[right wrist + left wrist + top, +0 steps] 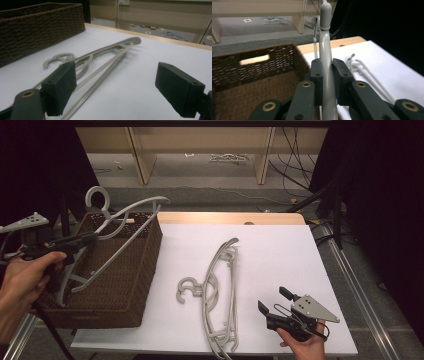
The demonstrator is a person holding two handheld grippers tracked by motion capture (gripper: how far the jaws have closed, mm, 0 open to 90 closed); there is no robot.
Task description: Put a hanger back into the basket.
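My left gripper (91, 240) is shut on one arm of a grey plastic hanger (131, 209) and holds it tilted over the brown wicker basket (135, 270) at the table's left. In the left gripper view the jaws (327, 65) pinch the hanger's arm (325, 47), with the basket (249, 75) below. Another grey hanger (220, 285), possibly two stacked, lies flat in the middle of the white table, hook toward the basket. My right gripper (272, 298) rests open near the front right edge, close to that hanger's near end. In the right gripper view the gripper (117, 82) has nothing between its jaws, and the hanger (105, 58) lies ahead.
The white table top (280, 255) has a wooden strip along its far edge. Beyond it are wooden panels and loose cables on the floor. Dark curtains stand at both sides. The basket (37, 25) rises at the left of the right gripper view.
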